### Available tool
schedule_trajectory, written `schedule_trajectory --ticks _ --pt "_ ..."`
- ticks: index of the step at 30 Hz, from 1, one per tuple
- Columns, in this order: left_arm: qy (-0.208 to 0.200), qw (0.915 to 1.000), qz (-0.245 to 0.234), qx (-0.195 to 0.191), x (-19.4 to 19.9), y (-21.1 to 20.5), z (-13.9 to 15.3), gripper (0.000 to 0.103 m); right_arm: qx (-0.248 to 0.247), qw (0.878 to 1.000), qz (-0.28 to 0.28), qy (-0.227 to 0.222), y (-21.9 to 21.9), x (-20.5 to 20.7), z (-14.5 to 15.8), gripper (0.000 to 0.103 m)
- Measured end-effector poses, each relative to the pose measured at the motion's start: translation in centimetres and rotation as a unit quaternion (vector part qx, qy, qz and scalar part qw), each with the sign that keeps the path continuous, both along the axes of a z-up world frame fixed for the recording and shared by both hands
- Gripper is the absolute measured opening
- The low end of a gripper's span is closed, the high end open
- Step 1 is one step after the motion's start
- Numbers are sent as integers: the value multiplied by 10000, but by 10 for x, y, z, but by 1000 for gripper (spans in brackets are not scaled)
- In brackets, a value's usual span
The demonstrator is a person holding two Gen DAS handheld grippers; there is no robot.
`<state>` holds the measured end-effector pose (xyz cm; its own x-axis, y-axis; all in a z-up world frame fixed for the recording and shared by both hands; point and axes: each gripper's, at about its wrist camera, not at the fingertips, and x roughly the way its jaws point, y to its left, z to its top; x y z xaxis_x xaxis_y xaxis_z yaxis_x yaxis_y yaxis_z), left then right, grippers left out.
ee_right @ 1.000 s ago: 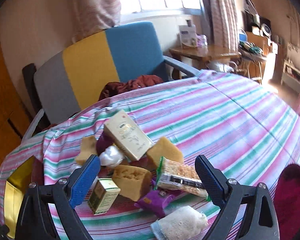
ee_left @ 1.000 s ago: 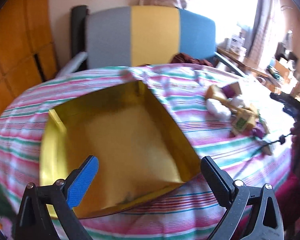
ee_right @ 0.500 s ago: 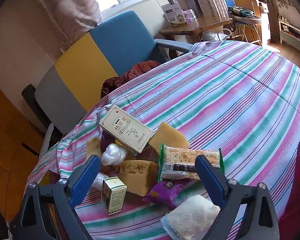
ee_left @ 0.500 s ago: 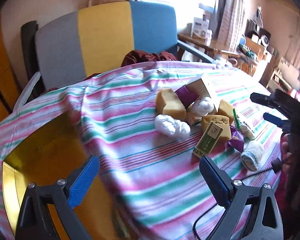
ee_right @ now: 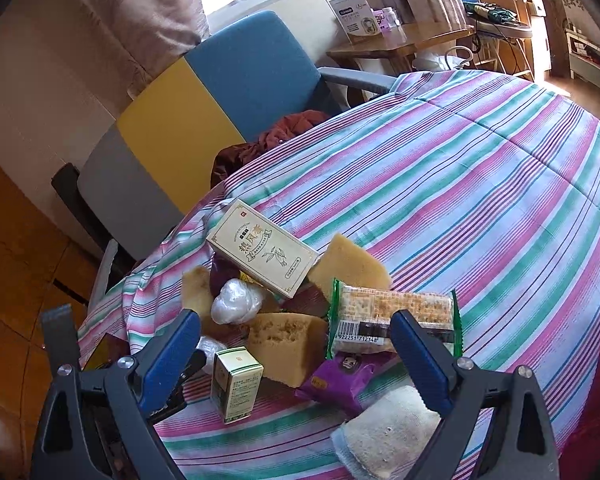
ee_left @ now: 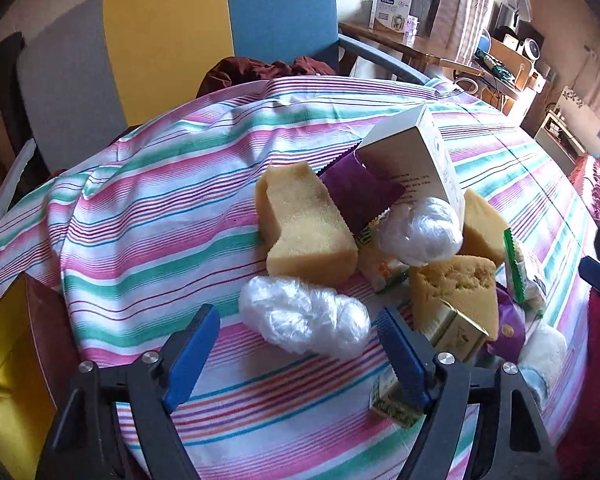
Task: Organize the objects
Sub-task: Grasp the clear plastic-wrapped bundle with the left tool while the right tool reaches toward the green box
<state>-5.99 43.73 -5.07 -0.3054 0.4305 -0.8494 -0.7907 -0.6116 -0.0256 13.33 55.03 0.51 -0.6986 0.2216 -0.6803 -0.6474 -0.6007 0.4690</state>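
The striped tablecloth carries everything. At its left edge sits the gold box, open-topped — probably the destination. Right of the box the clutter lies heaped: cream carton propped across sponges, cracker packet, plastic wad. The left gripper hovers spread before the wad — likely the first pick; the right gripper, also spread, holds nothing.
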Motion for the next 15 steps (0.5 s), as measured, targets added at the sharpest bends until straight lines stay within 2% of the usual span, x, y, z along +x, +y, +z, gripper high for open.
schedule_trajectory --ticks 2,3,7,15 --pt "-60 9999 17 -120 -5 9 -12 67 7 10000 -2 -12 0 0 0 97" --pt "-200 9997 -2 -117 -8 11 -19 64 14 10000 3 -30 0 -1 -1 97" --pt "-163 9998 26 141 -2 2 -14 56 65 9999 69 -91 -1 -3 -2 96" --pt "220 9991 25 372 27 -39 9 55 106 9985 477 -266 -11 -18 -6 94"
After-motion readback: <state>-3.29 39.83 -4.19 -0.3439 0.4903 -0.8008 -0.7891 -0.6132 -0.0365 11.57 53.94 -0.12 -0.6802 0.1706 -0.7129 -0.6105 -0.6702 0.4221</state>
